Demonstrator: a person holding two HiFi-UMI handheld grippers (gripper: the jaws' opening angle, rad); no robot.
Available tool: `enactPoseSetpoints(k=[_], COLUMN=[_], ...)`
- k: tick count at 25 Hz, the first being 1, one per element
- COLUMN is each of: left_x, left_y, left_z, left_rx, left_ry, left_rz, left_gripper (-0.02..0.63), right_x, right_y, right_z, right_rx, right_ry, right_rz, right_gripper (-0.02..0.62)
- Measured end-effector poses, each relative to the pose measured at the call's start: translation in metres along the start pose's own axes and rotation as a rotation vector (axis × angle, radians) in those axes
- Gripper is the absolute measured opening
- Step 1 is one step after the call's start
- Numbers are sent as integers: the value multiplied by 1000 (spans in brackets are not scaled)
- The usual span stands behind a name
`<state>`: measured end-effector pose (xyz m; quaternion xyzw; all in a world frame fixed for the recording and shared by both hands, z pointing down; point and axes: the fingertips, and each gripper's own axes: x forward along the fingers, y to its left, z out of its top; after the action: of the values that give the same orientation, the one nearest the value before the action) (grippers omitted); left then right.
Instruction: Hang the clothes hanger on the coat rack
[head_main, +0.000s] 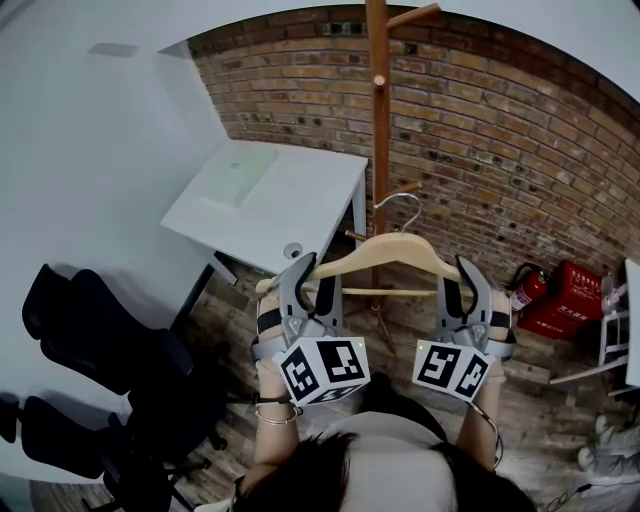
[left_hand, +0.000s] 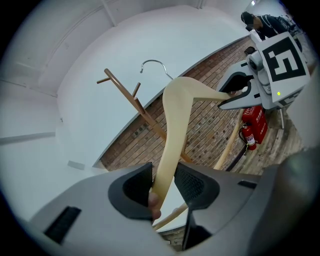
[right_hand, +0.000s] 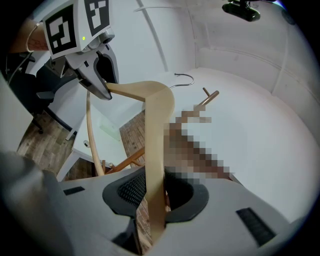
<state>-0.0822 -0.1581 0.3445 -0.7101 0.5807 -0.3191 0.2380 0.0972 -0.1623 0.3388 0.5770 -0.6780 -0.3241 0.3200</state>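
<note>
A pale wooden clothes hanger (head_main: 395, 255) with a metal hook (head_main: 400, 200) hangs level in the air between both grippers. My left gripper (head_main: 300, 275) is shut on its left arm end, and my right gripper (head_main: 468, 280) is shut on its right arm end. In the left gripper view the hanger (left_hand: 175, 130) runs up out of the jaws (left_hand: 162, 187) towards the right gripper (left_hand: 240, 92). The right gripper view shows the hanger (right_hand: 155, 130) clamped in the jaws (right_hand: 155, 192). The wooden coat rack (head_main: 378, 120) stands just beyond the hook, against the brick wall, its pegs (left_hand: 135, 102) higher than the hook.
A white table (head_main: 270, 200) stands left of the rack. Black chairs (head_main: 90, 340) sit at the lower left. A fire extinguisher (head_main: 530, 288) and a red box (head_main: 565, 300) rest on the floor at the right, by a white frame (head_main: 615, 330).
</note>
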Motion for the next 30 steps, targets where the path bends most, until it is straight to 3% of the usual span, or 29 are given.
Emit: enactPoseSetpoints(k=[30], left_x=[75], left_y=[32], left_z=[20], left_rx=[-10], left_ry=[29], left_rz=[56], left_gripper=[141], right_x=[90], right_y=[-33], right_z=[7], right_rx=[-19], right_ry=[-65], right_rz=[31], right_gripper=[110])
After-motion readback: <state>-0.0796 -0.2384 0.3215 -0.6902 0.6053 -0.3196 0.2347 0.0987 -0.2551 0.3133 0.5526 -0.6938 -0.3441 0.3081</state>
